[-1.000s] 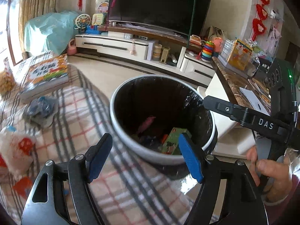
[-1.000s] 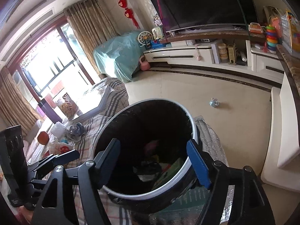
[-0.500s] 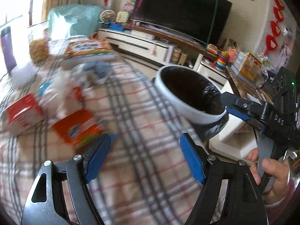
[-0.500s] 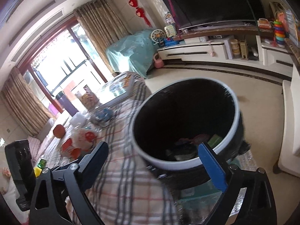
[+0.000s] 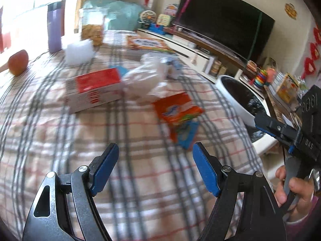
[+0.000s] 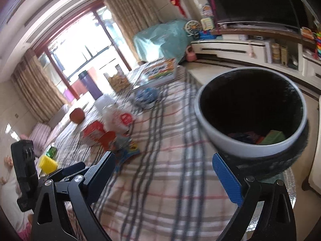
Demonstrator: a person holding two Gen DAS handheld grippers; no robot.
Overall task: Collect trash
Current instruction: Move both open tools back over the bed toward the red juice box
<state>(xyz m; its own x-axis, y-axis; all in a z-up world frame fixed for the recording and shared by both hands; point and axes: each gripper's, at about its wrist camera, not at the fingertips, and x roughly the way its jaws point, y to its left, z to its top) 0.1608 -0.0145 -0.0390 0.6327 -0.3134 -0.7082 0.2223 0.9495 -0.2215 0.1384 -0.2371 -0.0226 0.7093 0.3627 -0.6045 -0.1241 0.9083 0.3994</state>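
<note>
Both my left hand-held gripper (image 5: 155,168) and right hand-held gripper (image 6: 163,171) stand wide and empty; the orange wrapper (image 5: 177,110) lies on the plaid counter (image 5: 140,180) left of the trash bin (image 6: 250,112); I should straddle it low, then close; earlier both hung over the bin.
</note>
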